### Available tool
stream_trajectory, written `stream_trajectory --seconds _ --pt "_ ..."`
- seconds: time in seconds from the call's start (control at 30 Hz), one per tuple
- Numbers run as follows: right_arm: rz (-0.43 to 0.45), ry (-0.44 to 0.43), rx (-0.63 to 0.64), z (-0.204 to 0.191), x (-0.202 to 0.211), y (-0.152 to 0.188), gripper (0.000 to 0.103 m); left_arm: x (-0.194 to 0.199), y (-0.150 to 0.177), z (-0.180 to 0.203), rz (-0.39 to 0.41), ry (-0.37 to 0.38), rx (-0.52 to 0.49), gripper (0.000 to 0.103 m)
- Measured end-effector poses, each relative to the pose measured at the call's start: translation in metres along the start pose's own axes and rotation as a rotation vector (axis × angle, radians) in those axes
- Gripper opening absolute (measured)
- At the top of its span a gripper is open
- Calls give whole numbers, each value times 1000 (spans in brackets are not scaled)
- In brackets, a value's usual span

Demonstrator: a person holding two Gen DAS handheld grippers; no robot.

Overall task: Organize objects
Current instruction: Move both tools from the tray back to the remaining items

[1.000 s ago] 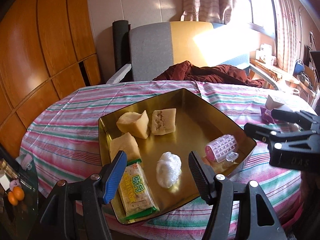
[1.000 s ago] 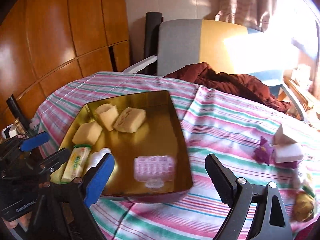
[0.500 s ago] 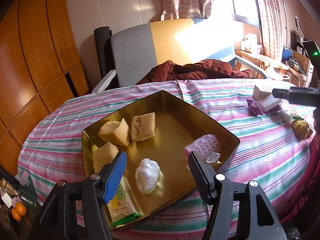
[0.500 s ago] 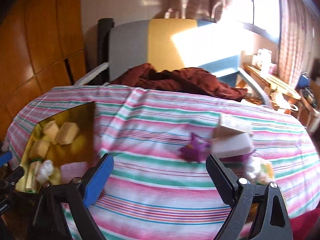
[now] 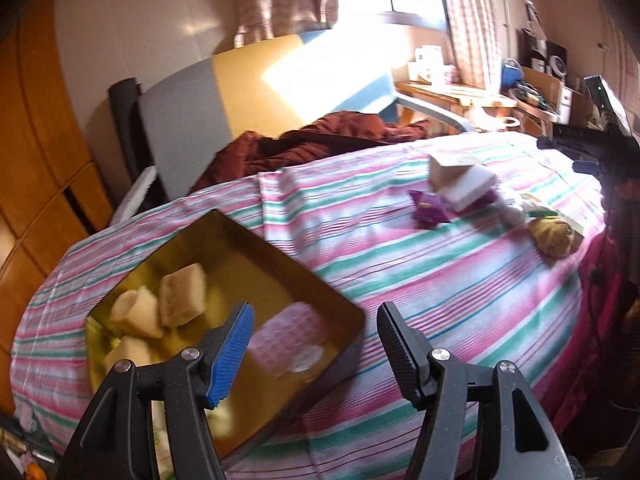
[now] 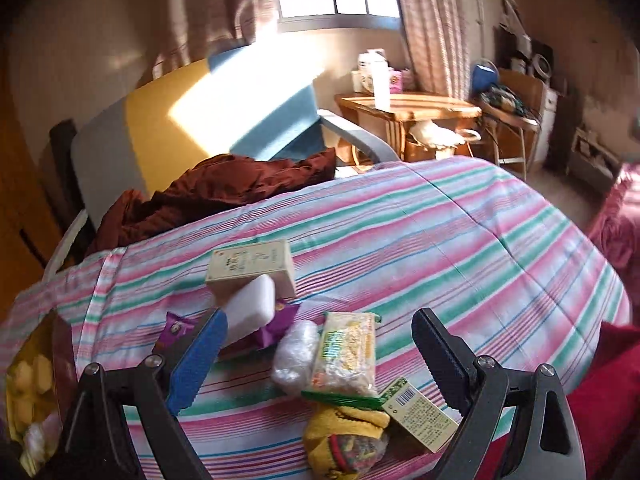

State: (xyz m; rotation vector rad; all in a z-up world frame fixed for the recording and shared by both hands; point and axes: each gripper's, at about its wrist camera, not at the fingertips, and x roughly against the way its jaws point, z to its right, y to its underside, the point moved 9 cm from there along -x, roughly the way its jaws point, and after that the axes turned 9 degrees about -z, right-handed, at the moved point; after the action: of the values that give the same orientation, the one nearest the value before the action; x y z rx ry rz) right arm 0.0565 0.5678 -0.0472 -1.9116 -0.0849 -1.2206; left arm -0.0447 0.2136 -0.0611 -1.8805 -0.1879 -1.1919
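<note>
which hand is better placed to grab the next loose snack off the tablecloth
Right. Its open tool hangs directly over the loose pile, framing the green-edged cracker packet. The left tool is open at the gold tray, away from the pile.

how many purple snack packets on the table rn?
2. One purple packet lies left of the white block, partly behind the right gripper's blue jaw. The other purple packet sticks out from under the block's right side. More may be hidden under the pile.
</note>
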Motion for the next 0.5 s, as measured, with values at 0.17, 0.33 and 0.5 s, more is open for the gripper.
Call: stream_trajectory --seconds 0.17,0.33,0.5 --pt "21 -67 -228 38 4 -6 100 -19 -14 47 -44 116 -43 65" --pt "-13 -129 -327 49 -1 -2 101 -37 -27 90 -83 197 -87 65" --pt "-37 -166 -339 46 -7 0 101 -59 -37 114 -140 259 -87 64"
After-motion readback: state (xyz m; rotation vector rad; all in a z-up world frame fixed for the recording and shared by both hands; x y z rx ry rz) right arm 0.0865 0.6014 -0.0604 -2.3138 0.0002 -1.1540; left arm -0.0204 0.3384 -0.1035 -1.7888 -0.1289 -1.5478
